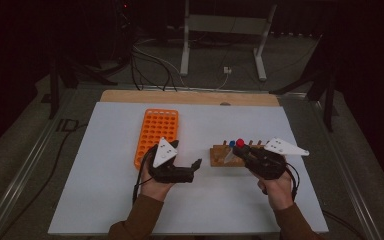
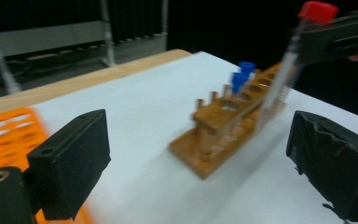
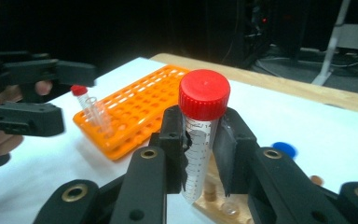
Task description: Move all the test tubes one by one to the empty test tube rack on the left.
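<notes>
Right gripper (image 3: 200, 154) clamps red-capped tube (image 3: 201, 135) over wooden rack (image 1: 227, 155) — left gripper (image 1: 196, 165) gapes, empty.

the tube (image 3: 200, 140) is clear with black scale marks and a red cap (image 3: 204, 93). the pegged rack (image 2: 233, 126) is brown wood and carries blue caps (image 2: 242, 74). the hole rack (image 1: 157, 132) is orange; the table sheet (image 1: 105, 200) is white. both grippers are black.

The wooden rack (image 3: 223, 198) is largely hidden behind the jaws.
</notes>
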The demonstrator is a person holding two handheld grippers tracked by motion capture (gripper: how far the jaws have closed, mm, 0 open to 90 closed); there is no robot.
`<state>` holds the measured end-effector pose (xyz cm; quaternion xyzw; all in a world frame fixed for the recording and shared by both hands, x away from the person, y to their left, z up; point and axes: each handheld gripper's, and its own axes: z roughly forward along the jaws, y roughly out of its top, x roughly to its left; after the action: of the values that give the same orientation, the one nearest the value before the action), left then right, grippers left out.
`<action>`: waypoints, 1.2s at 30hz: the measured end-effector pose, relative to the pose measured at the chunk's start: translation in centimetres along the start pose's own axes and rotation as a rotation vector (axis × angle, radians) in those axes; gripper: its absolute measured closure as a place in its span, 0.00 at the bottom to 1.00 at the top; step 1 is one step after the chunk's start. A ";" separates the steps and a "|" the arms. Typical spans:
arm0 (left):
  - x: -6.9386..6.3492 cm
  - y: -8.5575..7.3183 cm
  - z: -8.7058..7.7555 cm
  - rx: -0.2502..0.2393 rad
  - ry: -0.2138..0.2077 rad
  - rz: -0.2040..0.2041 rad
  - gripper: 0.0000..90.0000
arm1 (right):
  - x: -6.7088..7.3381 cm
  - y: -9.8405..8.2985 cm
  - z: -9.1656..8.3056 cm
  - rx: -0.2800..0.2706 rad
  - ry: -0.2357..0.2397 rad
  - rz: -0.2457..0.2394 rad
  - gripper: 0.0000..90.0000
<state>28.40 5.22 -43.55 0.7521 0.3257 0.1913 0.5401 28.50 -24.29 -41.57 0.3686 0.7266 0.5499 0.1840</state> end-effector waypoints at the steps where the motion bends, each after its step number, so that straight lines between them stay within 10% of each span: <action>1: -0.2 0.0 0.4 0.007 -0.014 0.001 0.09 | 0.2 -0.1 0.2 0.007 0.006 -0.004 0.83; 12: -2.9 -0.2 3.7 0.064 -0.075 0.051 0.21 | 1.5 -0.6 1.2 0.045 0.050 -0.023 0.83; 18: -4.0 -0.2 4.5 0.069 -0.089 0.100 0.47 | 1.9 -0.7 1.6 0.057 0.075 -0.030 0.83; 29: -4.3 -0.3 4.8 0.067 -0.116 0.120 0.80 | 2.1 -0.9 1.8 0.067 0.086 -0.031 0.83; 36: -4.5 -0.3 4.8 0.063 -0.121 0.133 0.84 | 1.9 -0.9 1.8 0.068 0.086 -0.025 0.82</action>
<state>28.21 -1.15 -45.24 0.7987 0.2478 0.1707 0.5210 28.15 -21.78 -42.71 0.3413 0.7567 0.5379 0.1468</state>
